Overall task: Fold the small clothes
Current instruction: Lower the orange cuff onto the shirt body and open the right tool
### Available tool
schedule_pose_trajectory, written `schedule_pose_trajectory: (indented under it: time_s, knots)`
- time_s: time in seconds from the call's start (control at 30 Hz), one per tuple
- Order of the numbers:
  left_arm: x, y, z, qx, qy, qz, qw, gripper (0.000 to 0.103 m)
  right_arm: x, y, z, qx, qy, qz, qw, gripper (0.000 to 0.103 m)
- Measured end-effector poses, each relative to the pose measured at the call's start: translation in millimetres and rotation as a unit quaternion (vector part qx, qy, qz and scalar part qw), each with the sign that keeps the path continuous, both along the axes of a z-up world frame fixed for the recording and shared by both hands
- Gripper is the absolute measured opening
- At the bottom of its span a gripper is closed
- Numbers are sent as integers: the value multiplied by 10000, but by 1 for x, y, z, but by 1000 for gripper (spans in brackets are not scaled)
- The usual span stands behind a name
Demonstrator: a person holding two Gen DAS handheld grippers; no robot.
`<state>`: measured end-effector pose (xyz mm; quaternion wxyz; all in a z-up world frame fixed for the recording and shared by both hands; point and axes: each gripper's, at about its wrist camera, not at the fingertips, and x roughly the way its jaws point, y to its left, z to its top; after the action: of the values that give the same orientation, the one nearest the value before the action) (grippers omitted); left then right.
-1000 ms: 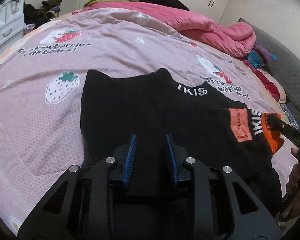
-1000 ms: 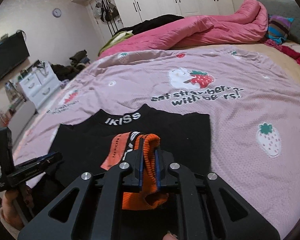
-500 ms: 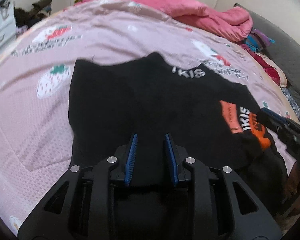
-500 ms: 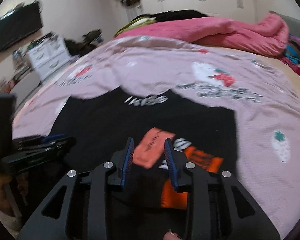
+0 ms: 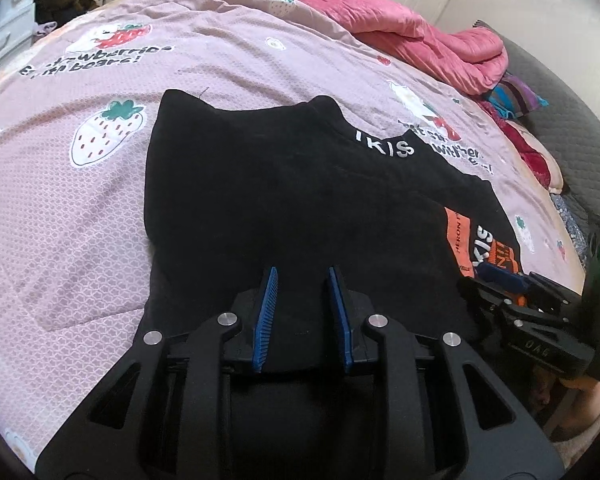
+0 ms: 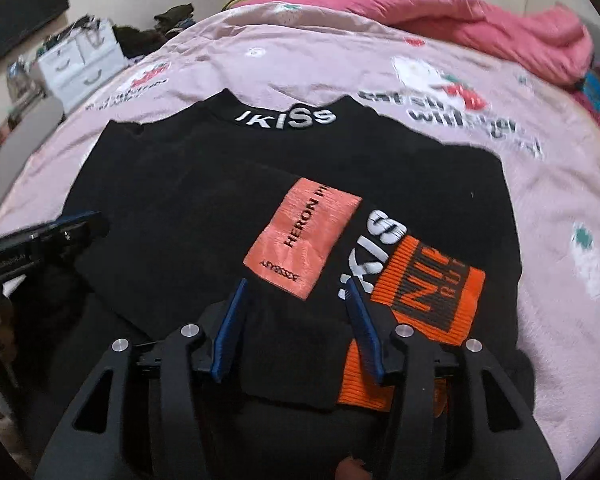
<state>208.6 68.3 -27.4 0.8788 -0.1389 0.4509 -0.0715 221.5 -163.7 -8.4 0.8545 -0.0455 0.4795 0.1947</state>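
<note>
A small black sweater (image 5: 284, 200) with a white "IKISS" collar lies flat on the pink bed cover, also in the right wrist view (image 6: 188, 200). Its right sleeve is folded across the body, showing a salmon patch (image 6: 304, 236) and an orange ribbed cuff (image 6: 432, 292). My left gripper (image 5: 302, 276) is open and empty over the sweater's lower left part. My right gripper (image 6: 296, 284) is open over the folded sleeve, empty, and also shows at the right edge of the left wrist view (image 5: 500, 280).
The pink strawberry-print bed cover (image 5: 100, 184) spreads all around the sweater. A pink quilt (image 5: 428, 40) is heaped at the far side. White drawers (image 6: 80, 64) stand beyond the bed's left edge. More clothes (image 5: 516, 96) lie at the far right.
My right gripper has let go of the orange cuff and opened; the sleeve now lies flat across the sweater. My left gripper stays open and has barely moved.
</note>
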Motion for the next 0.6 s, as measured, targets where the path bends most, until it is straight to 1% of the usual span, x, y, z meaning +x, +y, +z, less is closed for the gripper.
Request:
schedule_pose_trajectory:
  time_s: [0.07, 0.17, 0.2, 0.3, 0.43, 0.5, 0.53, 0.6]
  knots:
    - [1, 1, 0, 8, 0, 3, 10000, 20, -1, 3, -1, -110, -56, 8, 9999, 49]
    - [1, 2, 0, 19, -2, 3, 10000, 20, -5, 5, -1, -119, -137, 21, 9998, 50]
    - [1, 2, 1, 25, -3, 7, 10000, 20, -4, 4, 1, -80, -139, 21, 9999, 50]
    - [1, 2, 1, 25, 1, 17, 10000, 20, -5, 0, 6, 151, -139, 15, 9998, 57]
    - [0, 1, 2, 24, -6, 25, 10000, 20, -8, -1, 14, 231, -238, -4, 9994, 58]
    - [0, 1, 2, 17, -7, 14, 10000, 20, -9, -3, 17, 270, -282, -34, 9992, 64]
    - [0, 1, 3, 22, -10, 12, 10000, 20, -9, -4, 18, 298, -301, -52, 9991, 69]
    - [-1, 0, 5, 39, -14, 7, 10000, 20, -10, -6, 21, 348, -356, -97, 9987, 71]
